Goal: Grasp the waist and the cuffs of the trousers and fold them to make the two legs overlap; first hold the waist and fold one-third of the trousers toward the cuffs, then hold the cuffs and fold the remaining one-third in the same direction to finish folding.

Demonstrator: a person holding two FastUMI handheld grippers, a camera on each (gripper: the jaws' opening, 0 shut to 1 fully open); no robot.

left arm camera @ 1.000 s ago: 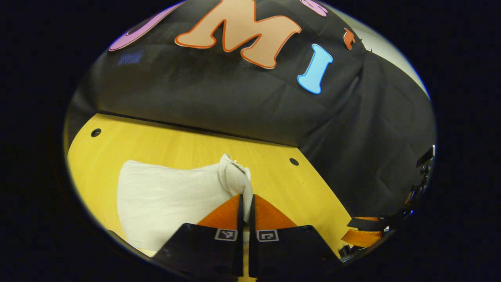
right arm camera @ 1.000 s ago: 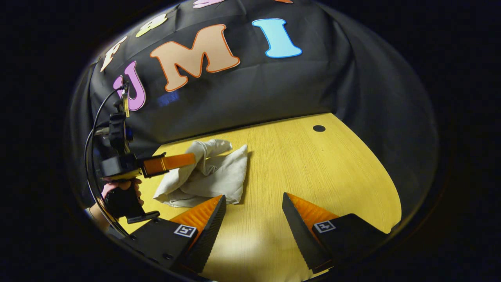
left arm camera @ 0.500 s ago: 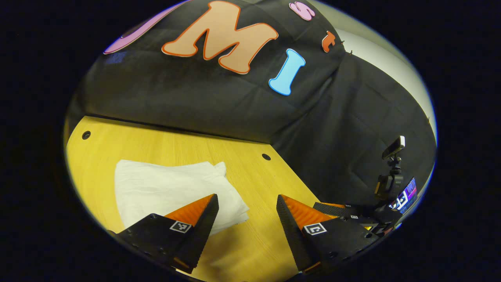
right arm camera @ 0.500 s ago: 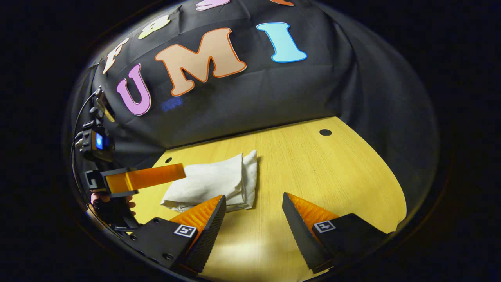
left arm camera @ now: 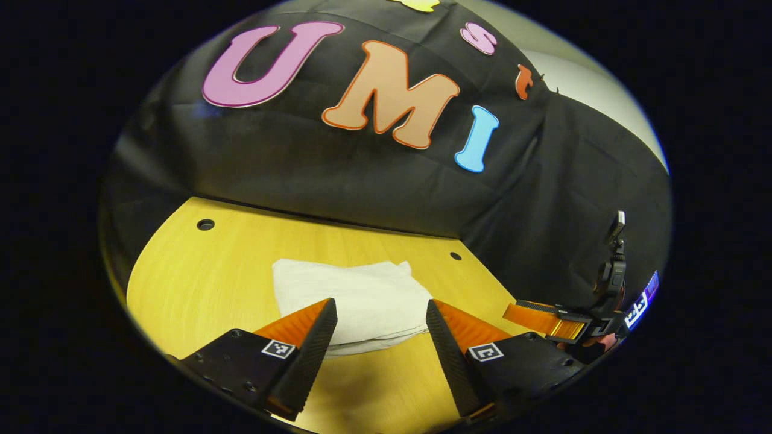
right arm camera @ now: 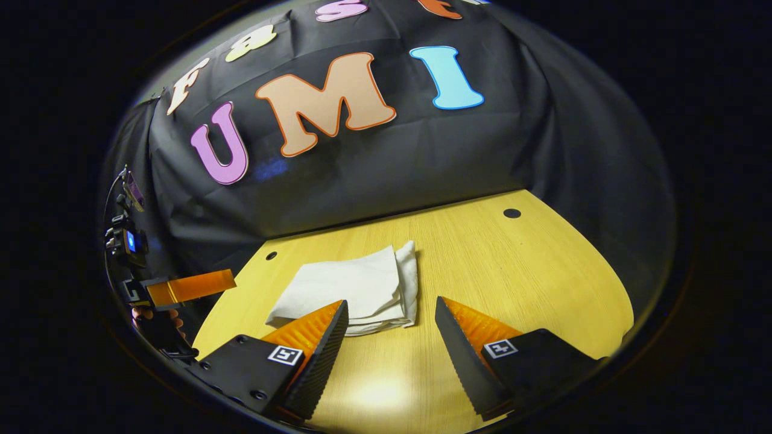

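White cloth, the trousers (left arm camera: 356, 304), lies as a compact, roughly rectangular packet on the yellow wood-grain tabletop (left arm camera: 193, 283), sitting just below centre in the left gripper view and again just left of centre in the right gripper view (right arm camera: 356, 292). We see stacked layers along the packet's right edge in the right gripper view, which we read as the thirds laid one over another; on that evidence we judge the folding essentially complete. We hold the left gripper (left arm camera: 380, 337) above the near edge of the packet with its jaws spread wide and nothing between them; cloth shows in the gap beyond the tips but neither finger touches it. The right gripper (right arm camera: 391, 337) is likewise wide open and empty, the packet's near corner lying just past its left finger. We judge both are held open and off the cloth so that the layers settle undisturbed; any closing here would snag the top layer and drag the fold apart. In the right gripper view the left gripper also shows at the lower left of the frame, with a hand (right arm camera: 154, 316) beneath it, well apart from the packet. In the left gripper view the right gripper shows at the lower right edge, off the tabletop's corner. Two small dark holes mark the tabletop's far side. Top face of the packet looks flat, with only faint creases.
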